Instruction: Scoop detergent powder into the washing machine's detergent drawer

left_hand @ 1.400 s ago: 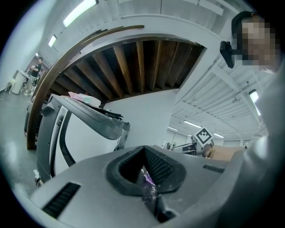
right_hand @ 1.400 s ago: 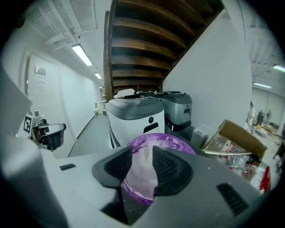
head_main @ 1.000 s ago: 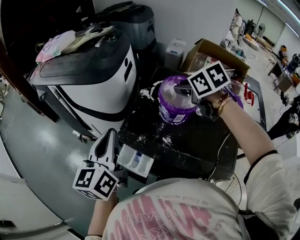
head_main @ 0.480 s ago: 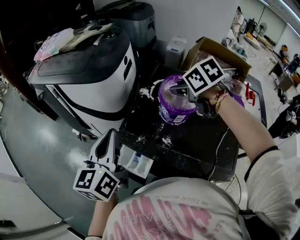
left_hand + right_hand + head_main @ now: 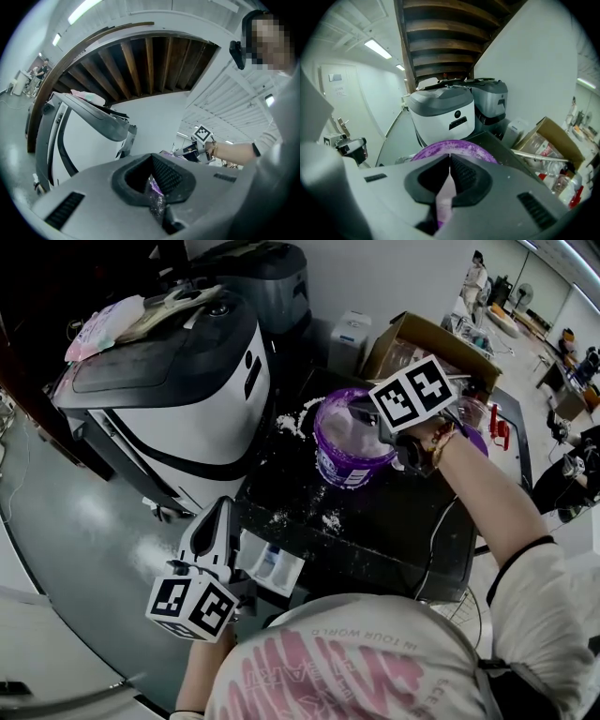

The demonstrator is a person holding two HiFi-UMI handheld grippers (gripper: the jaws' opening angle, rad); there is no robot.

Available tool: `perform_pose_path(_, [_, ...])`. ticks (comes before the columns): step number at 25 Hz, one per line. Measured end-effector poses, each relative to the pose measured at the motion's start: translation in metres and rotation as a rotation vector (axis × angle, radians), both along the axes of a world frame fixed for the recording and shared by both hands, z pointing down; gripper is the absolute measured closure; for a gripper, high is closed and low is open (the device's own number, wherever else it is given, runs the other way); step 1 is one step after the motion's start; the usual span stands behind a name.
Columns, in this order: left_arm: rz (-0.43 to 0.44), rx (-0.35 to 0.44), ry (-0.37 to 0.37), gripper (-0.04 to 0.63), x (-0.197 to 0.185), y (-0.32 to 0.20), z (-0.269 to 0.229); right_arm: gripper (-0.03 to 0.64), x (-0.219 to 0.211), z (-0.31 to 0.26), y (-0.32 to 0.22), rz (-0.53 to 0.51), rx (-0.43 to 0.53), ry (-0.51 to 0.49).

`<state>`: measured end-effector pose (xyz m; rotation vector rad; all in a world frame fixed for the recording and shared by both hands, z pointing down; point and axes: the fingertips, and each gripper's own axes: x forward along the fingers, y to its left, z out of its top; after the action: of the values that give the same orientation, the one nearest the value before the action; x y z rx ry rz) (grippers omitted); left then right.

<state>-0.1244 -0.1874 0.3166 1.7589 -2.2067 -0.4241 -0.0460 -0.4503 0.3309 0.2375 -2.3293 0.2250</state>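
Observation:
A purple detergent tub (image 5: 349,451) with white powder inside stands on the black top. My right gripper (image 5: 361,414) reaches in over its rim. In the right gripper view the jaws are closing, and a pale lilac scoop handle (image 5: 445,197) is pinched between the pads above the tub (image 5: 457,146). The open detergent drawer (image 5: 272,564) sticks out at the front edge. My left gripper (image 5: 217,514) hangs just left of the drawer; its jaws are shut, dusted with powder and holding nothing (image 5: 151,163).
The white and grey washing machine (image 5: 178,395) stands to the left, with a second machine (image 5: 258,277) behind it. Spilled powder (image 5: 291,424) lies beside the tub. A cardboard box (image 5: 427,345) of bottles stands at the back right.
The right gripper has shifted only a little over the tub. The left gripper has not moved.

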Motion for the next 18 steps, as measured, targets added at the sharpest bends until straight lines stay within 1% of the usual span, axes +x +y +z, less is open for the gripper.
perform_pose_path(4, [0.008, 0.000, 0.001, 0.594, 0.001, -0.004, 0.001, 0.611, 0.006, -0.010, -0.013, 0.015, 0.116, 0.003])
perform_pose_path(10, [0.013, -0.012, -0.005, 0.594, 0.003, -0.007, 0.003, 0.611, 0.011, -0.002, -0.029, 0.029, 0.217, 0.054])
perform_pose_path(13, [0.008, -0.016, -0.007, 0.594, 0.004, -0.006, 0.005, 0.612, 0.009, 0.002, -0.028, 0.014, 0.231, 0.059])
perform_pose_path(18, [-0.003, -0.007, -0.008, 0.594, 0.003, -0.002, 0.003, 0.612, 0.001, 0.004, -0.015, -0.023, 0.212, 0.060])
